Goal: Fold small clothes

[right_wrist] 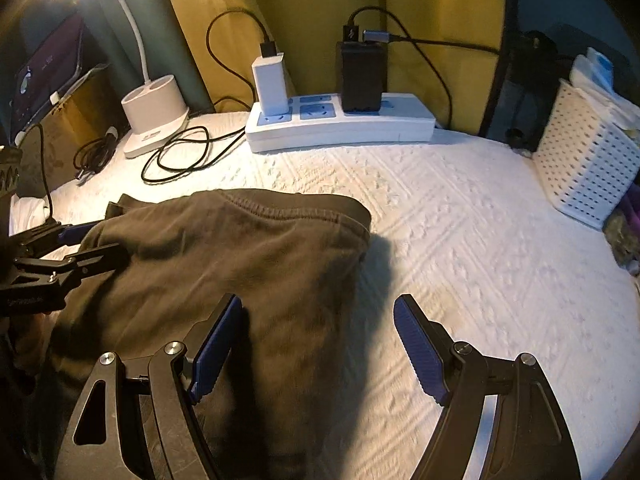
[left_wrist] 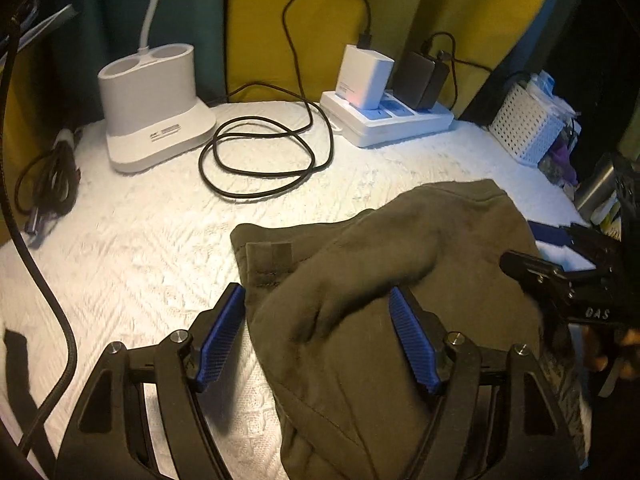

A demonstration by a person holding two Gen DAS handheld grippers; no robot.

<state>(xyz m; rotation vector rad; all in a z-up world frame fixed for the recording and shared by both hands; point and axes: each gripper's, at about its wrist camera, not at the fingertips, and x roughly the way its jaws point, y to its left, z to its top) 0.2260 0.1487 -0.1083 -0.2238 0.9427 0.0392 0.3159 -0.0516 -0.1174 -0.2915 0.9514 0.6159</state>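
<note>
1. Olive-green cotton garment [left_wrist: 392,264], folded over and rumpled, lies near the front edge of the white quilted table cover [right_wrist: 460,220]
2. Left gripper [left_wrist: 316,336]: jaws spread, cloth between them, not pinched
3. Right gripper [right_wrist: 320,344]: jaws spread wide over the garment's right edge, holding nothing
4. White power strip [right_wrist: 340,128] along back edge

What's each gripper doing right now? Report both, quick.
Left gripper: open, olive garment lying between its fingers, not gripped.
Right gripper: open, holding nothing, at the garment's edge.
</note>
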